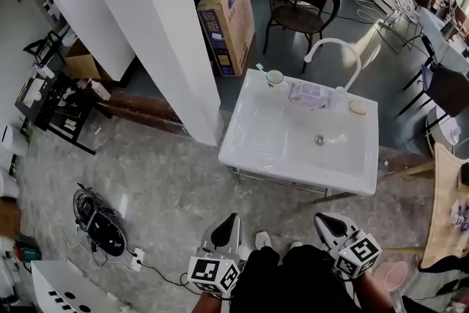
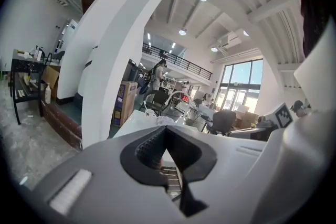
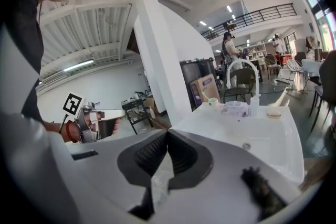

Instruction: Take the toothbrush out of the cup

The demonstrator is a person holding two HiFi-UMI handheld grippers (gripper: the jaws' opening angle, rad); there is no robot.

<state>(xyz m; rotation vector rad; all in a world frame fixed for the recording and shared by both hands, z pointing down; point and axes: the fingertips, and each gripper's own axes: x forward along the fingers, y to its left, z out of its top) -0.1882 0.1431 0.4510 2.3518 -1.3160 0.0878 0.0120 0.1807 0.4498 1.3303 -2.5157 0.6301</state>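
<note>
A pale cup (image 1: 275, 77) stands on the back left corner of the white sink (image 1: 253, 135), and a green-handled toothbrush (image 1: 261, 68) sticks out of it toward the left. The right gripper view shows the same cup (image 3: 212, 102) and toothbrush (image 3: 205, 95) far ahead on the sink (image 3: 283, 149). My left gripper (image 1: 233, 218) and right gripper (image 1: 320, 218) hang low by my body, well short of the sink's front edge. Both are shut with nothing held (image 2: 165, 129) (image 3: 168, 132). The left gripper (image 3: 97, 119) also shows in the right gripper view.
A white arched faucet (image 1: 333, 48), a wipes packet (image 1: 309, 94) and a soap bar (image 1: 357, 108) line the sink's back. A thick white pillar (image 1: 168, 26) rises left of it. Behind are a cardboard box (image 1: 229, 22) and a chair (image 1: 304, 4). Cables (image 1: 99, 220) lie on the floor.
</note>
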